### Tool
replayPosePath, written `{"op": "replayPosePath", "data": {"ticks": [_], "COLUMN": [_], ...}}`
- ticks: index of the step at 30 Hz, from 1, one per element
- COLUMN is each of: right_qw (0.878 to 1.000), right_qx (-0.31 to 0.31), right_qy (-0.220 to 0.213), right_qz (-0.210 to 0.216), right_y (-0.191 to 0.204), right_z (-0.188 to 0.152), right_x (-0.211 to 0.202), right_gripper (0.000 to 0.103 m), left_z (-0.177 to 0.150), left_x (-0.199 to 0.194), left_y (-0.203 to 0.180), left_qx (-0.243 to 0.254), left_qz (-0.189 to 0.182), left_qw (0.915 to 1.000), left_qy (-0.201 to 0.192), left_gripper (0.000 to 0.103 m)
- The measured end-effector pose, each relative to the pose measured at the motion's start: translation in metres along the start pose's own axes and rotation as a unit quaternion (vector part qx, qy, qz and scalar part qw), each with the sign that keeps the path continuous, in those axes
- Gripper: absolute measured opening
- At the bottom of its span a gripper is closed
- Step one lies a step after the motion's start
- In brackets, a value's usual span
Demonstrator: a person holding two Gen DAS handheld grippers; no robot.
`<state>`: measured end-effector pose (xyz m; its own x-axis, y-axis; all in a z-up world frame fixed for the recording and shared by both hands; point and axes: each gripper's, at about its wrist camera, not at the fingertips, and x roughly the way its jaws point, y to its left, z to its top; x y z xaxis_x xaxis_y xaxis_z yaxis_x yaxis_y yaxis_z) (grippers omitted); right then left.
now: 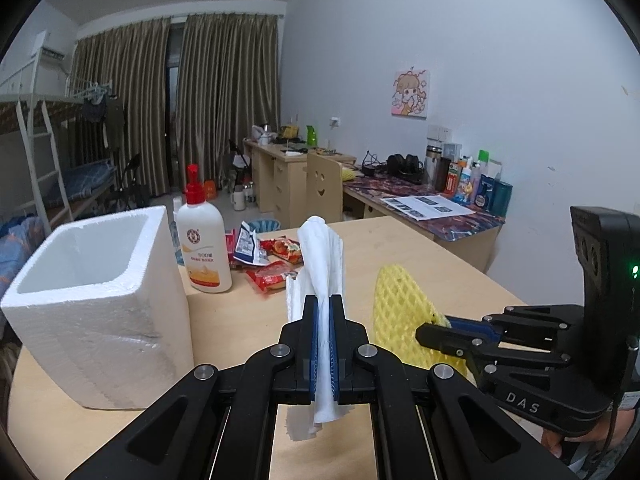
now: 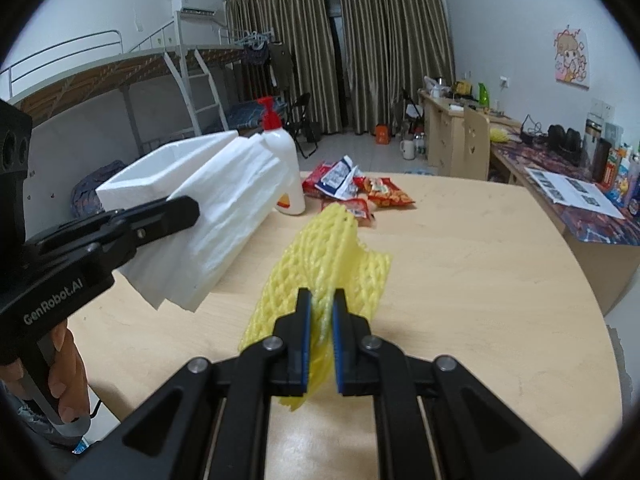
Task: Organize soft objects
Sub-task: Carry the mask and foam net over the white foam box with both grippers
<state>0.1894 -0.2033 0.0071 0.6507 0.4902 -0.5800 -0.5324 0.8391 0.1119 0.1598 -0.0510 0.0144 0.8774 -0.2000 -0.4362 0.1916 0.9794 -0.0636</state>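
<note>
The left gripper (image 1: pixel 323 300) has its jaws clamped on a folded white paper towel (image 1: pixel 320 256), lifted above the light wooden desk (image 1: pixel 400 248). Just to its right, the right gripper (image 2: pixel 320 296) pinches a yellow foam mesh sleeve (image 2: pixel 332 248), also raised off the desk. An open white foam box (image 1: pixel 100 300) stands at the desk's left edge, a white pump bottle with red cap (image 1: pixel 204 240) beside it, and red snack packets (image 1: pixel 272 272) lie near the far edge.
</note>
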Motion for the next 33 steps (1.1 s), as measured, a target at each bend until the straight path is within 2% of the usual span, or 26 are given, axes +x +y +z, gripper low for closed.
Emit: {"op": "replayPosePath", "data": {"ticks": [19, 33], "right_qw": [0.997, 0.992], "right_qx": [-0.007, -0.019], "right_qy": [-0.076, -0.125], "right_qz": [-0.014, -0.018], "right_y": [0.016, 0.037], "right_z": [-0.008, -0.017], "right_x": [-0.069, -0.103], "right_gripper": [0.012, 0.012], "left_z": [-0.011, -0.030], "left_x": [-0.089, -0.146], "left_y": [-0.018, -0.011], "left_qx": [0.021, 0.032], "left_qz": [0.017, 0.030], "left_qw": [0.9982, 0.9950], "left_qy": [-0.054, -0.089], "left_gripper": [0.005, 0.005]}}
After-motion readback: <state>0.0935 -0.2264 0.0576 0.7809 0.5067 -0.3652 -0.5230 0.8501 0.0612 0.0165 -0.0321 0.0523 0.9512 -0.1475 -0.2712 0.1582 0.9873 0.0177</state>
